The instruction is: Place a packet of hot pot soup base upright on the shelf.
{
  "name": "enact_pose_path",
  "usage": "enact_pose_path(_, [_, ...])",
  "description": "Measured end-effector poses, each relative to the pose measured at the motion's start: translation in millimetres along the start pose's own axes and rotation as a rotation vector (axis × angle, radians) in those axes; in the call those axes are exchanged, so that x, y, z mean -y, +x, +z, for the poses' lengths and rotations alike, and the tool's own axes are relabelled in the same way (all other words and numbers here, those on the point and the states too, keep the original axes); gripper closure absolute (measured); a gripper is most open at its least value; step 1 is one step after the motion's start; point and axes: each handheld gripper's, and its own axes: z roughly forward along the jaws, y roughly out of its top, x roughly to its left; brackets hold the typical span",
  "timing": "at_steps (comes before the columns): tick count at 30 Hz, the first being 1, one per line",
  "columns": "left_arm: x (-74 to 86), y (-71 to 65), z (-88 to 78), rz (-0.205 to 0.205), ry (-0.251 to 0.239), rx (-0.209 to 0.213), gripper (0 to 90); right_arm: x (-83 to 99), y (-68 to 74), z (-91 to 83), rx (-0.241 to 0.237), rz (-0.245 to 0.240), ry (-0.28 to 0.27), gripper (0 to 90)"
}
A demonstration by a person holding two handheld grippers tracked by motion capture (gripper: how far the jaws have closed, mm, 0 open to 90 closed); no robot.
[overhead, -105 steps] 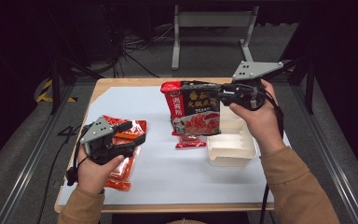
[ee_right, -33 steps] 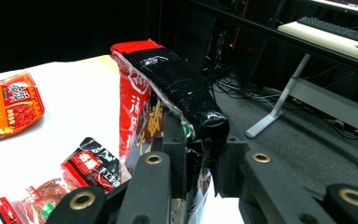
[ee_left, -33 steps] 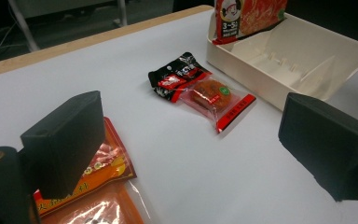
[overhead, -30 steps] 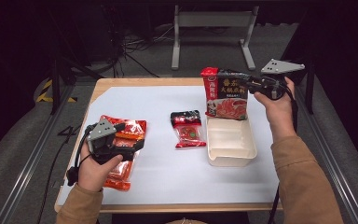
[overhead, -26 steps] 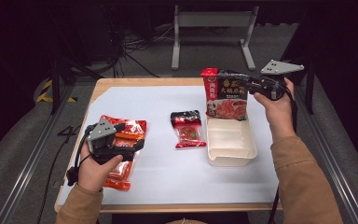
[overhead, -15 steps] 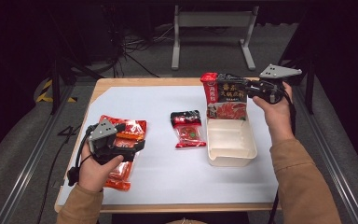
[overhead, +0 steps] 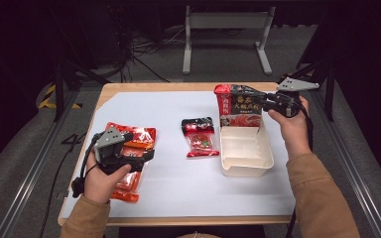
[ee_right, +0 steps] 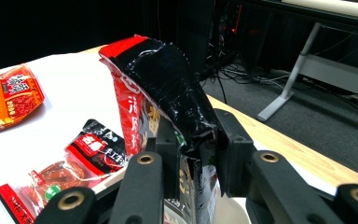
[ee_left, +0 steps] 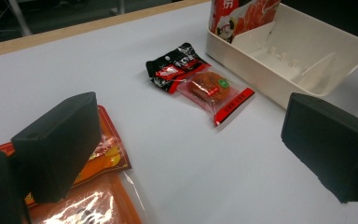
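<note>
Standing crinkled glossy pouch (overhead: pixel 240 105) in ribbed cream tray (overhead: pixel 245 153).

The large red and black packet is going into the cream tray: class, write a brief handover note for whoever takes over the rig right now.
Right gripper: jaws have just been opening but are around the top of the large packet, which stands upright at the far end of the cream tray.
Left gripper: open, holding nothing, resting over the orange packets at the table's left.
Done: large packet lowered into the tray.
Left: release it fully; the small black packet and the clear red-edged packet lie beside the tray, probably next, with the orange ones.
</note>
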Motion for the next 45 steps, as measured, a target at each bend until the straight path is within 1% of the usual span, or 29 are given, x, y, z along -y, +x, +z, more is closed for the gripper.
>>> enact_pose_path(2, [0.3,-0.2,-0.7,-0.011,-0.007,-0.005,5.2,2.4,0.1,-1.6,0.005,0.017,0.004,73.8])
enact_pose_path(5, [0.5,0.1,-1.9,-0.019,-0.012,-0.010,5.1,7.0,-0.6,-3.9,0.021,0.018,0.005,74.5])
enact_pose_path(9, [0.9,-0.9,-3.0,-0.051,-0.006,-0.013,7.0,14.0,-1.9,-7.3,0.037,0.037,0.001,75.0])
enact_pose_path(10, [1.4,-1.1,-3.0,-0.048,-0.008,-0.019,7.3,15.1,-2.2,-7.9,0.038,0.041,0.000,75.0])
enact_pose_path(11, [1.7,-0.4,-3.0,-0.034,-0.013,-0.024,7.9,16.9,-2.6,-8.6,0.043,0.047,0.000,75.0])
enact_pose_path(12, [2.5,-0.6,-2.8,-0.041,-0.020,-0.023,8.1,18.1,-3.0,-9.1,0.045,0.051,-0.003,74.9])
enact_pose_path(13, [3.0,0.1,-2.6,-0.038,-0.023,-0.024,8.2,18.6,-3.3,-9.3,0.043,0.052,-0.006,74.6])
enact_pose_path(15, [4.1,0.9,-1.9,-0.043,-0.022,-0.022,8.2,18.0,-3.2,-9.6,0.039,0.045,-0.001,73.8])
enact_pose_path(18, [4.3,1.4,-0.7,-0.051,-0.026,-0.012,8.3,17.4,-3.7,-10.1,0.036,0.056,0.002,72.3])
enact_pose_path(20, [3.8,1.7,-0.1,-0.049,-0.026,-0.007,8.3,17.5,-4.2,-10.3,0.036,0.057,0.000,71.4])
enact_pose_path(22, [2.8,2.7,1.5,-0.049,-0.024,0.000,8.0,17.4,-4.6,-12.0,0.044,0.067,0.004,65.5])
enact_pose_path(23, [2.6,3.0,1.7,-0.045,-0.028,0.005,6.8,17.3,-4.7,-13.1,0.043,0.075,0.003,61.0])
enact_pose_path(25, [2.0,3.7,2.6,-0.035,-0.039,0.018,5.1,16.8,-4.3,-15.1,0.048,0.074,0.003,55.3])
enact_pose_path(27, [1.9,4.4,3.1,-0.031,-0.034,0.033,3.9,16.2,-3.5,-18.3,0.047,0.079,0.000,52.5])
enact_pose_path(29, [1.4,5.4,3.5,-0.016,-0.027,0.032,2.7,15.5,-2.9,-22.4,0.048,0.093,-0.003,49.4])
enact_pose_path(31, [0.0,6.0,4.1,-0.012,-0.038,0.025,2.1,15.1,-2.0,-26.4,0.057,0.100,-0.004,48.1])
enact_pose_path(34, [-2.4,7.4,4.3,-0.008,-0.034,0.033,2.1,13.9,1.3,-34.7,0.076,0.102,0.005,44.3])
enact_pose_path(36, [-3.7,8.7,4.3,-0.006,-0.038,0.036,2.3,13.0,3.9,-40.7,0.105,0.087,0.001,41.0])
enact_pose_path(37, [-4.5,9.8,4.0,0.003,-0.032,0.035,2.6,12.5,5.3,-44.3,0.110,0.080,-0.007,40.9])
enact_pose_path(39, [-5.7,10.8,2.9,-0.005,-0.028,0.040,4.7,11.1,8.9,-52.7,0.128,0.072,-0.011,41.0])
enact_pose_path(41, [-6.5,11.6,1.8,0.002,-0.021,0.040,7.5,10.6,10.1,-55.6,0.127,0.073,-0.012,41.2])
enact_pose_path(42, [-7.1,12.1,1.3,0.006,-0.019,0.037,7.5,10.1,11.9,-60.2,0.121,0.075,-0.020,41.0])
enact_pose_path(44, [-8.0,13.0,0.4,0.013,-0.011,0.036,8.6,9.4,14.9,-67.3,0.131,0.066,-0.025,41.0])
enact_pose_path(45, [-8.2,13.0,-0.2,0.009,-0.006,0.036,9.0,9.1,16.4,-70.7,0.126,0.070,-0.025,41.0])
